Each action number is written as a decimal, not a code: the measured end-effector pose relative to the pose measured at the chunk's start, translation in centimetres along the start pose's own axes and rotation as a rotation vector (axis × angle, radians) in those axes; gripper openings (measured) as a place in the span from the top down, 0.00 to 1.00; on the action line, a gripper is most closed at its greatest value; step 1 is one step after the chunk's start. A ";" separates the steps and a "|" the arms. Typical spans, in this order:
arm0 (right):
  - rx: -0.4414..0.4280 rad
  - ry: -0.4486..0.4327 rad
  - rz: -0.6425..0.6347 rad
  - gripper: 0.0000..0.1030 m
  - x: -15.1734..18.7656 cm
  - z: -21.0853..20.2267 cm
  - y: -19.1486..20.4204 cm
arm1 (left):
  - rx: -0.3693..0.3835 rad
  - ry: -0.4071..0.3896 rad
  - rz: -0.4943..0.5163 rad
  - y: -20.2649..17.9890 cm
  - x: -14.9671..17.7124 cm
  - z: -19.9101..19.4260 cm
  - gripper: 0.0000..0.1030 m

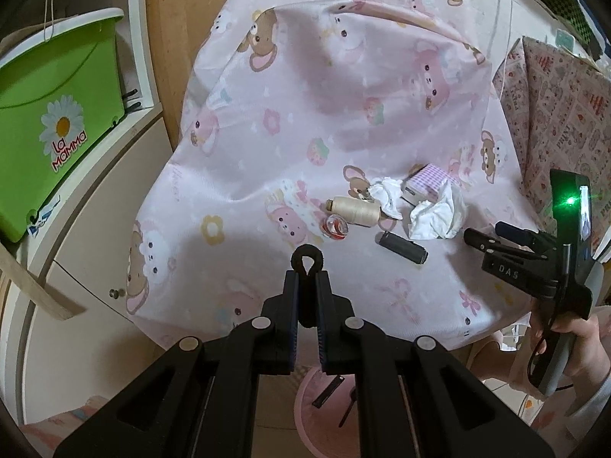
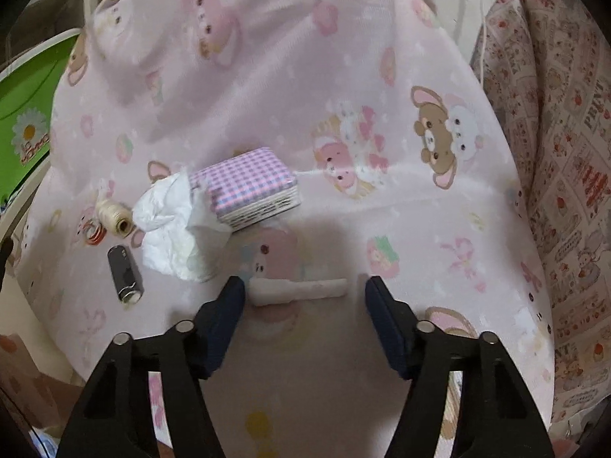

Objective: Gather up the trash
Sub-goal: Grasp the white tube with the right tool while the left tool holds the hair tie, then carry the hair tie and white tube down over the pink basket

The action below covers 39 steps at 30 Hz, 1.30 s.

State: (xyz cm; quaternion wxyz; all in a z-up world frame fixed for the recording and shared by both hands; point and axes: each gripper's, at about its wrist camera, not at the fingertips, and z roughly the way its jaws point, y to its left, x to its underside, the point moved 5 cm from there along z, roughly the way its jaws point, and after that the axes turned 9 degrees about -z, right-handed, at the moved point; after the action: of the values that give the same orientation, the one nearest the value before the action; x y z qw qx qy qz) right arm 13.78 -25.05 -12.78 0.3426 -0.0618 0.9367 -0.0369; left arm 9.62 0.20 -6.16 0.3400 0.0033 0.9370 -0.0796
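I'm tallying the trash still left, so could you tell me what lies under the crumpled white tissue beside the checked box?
The crumpled tissue rests on the pink cloth and against the checked box. Anything beneath it is covered.

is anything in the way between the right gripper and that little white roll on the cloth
Nothing visible is. The right gripper hangs with its jaws open on either side of the white roll, only bare pink cloth around it. The crumpled tissue and checked box lie further off to the left.

Crumpled white tissue point(image 2: 172, 229) on pink sheet, touching checked box.
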 end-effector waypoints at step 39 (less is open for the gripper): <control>-0.331 0.154 -0.134 0.47 6.1 -9.3 8.8 | 0.121 0.210 0.044 -4.1 6.9 0.3 0.92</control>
State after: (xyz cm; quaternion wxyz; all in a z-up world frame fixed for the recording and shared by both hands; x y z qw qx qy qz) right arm 2.36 -16.96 -10.53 0.2520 -0.1764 0.9472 0.0904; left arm 4.25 -4.29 -10.24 0.2407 0.0524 0.9608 -0.1276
